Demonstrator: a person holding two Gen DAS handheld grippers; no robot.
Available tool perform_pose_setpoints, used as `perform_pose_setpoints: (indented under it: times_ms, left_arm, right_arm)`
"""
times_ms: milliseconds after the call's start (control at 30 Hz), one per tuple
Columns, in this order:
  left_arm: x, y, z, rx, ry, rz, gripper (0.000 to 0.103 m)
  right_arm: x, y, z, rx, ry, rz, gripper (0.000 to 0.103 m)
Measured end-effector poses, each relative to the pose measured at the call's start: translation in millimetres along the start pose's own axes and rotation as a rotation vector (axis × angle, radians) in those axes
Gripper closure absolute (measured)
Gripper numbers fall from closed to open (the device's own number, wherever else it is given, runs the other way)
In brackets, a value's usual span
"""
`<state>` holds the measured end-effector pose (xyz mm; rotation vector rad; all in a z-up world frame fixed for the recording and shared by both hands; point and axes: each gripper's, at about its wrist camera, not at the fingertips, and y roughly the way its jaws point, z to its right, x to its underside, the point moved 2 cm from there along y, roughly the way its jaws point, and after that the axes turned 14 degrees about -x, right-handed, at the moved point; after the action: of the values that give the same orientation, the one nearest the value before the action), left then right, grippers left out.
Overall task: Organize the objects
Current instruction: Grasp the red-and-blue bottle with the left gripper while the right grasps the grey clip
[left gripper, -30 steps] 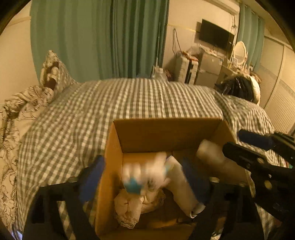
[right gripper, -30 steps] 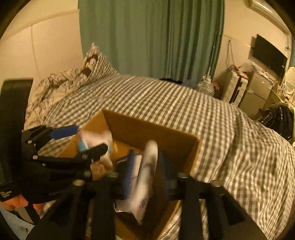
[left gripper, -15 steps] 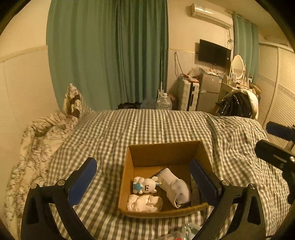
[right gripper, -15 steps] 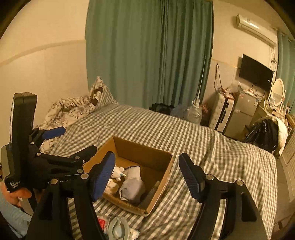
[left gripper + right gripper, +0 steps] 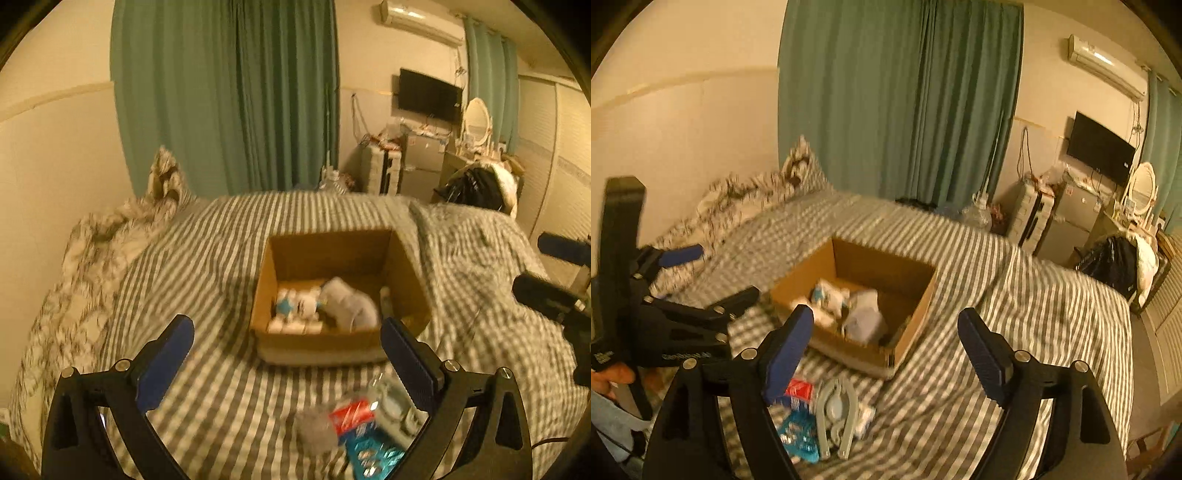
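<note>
Green curtains (image 5: 229, 96) and a checked bedspread (image 5: 207, 266) frame the scene; a cardboard box (image 5: 332, 347) sits on the spread and serves as the landmark. Inside the box lie a small white plush toy with a blue star (image 5: 295, 304), a pale rolled sock or cloth (image 5: 349, 304) just right of it, and a frilly white cloth at the near wall; all look light, soft and unbreakable. Just in front of the box, on the spread, wait the things not yet packed: a red-and-white packet (image 5: 798, 389), a teal blister pack (image 5: 799, 437) and a grey plastic clip (image 5: 836, 413). The packets seem thin, light and slippery, best pinched by an edge; the clip looks stiff and may be taken across its arms, though blur makes its shape uncertain.

The left gripper (image 5: 286, 363) stands fully spread with nothing between its pads; the right gripper (image 5: 886, 356) is opening, also empty.

Against a second ago, both grippers have pulled back and upward from inside the box; the toy and sock then between the jaws now rest in it, and the loose pile has come into view.
</note>
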<state>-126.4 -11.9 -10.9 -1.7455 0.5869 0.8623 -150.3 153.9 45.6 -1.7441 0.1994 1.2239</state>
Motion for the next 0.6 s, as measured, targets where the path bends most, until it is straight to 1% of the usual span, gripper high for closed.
perform_pose_setpoints:
  times_ms: [100, 300, 400, 500, 600]
  left_arm:
    - [26, 14, 2, -0.004, -0.001, -0.059, 0.0]
    - [76, 47, 13, -0.005, 0.038, -0.186, 0.0]
    - [94, 55, 19, 0.005, 0.049, -0.231, 0.0]
    - [107, 60, 23, 0.002, 0.071, -0.256, 0.0]
    - [111, 62, 21, 0.0, 0.066, -0.269, 0.0]
  right_arm:
    - [30, 27, -3, -0.029, 0.025, -0.081, 0.023]
    - [92, 81, -4, -0.04, 0.068, -0.253, 0.023]
    - [115, 101, -4, -0.055, 0.084, -0.313, 0.023]
    - [127, 111, -5, -0.054, 0.086, -0.35, 0.023]
    - [135, 127, -8, -0.064, 0.08, -0.398, 0.023]
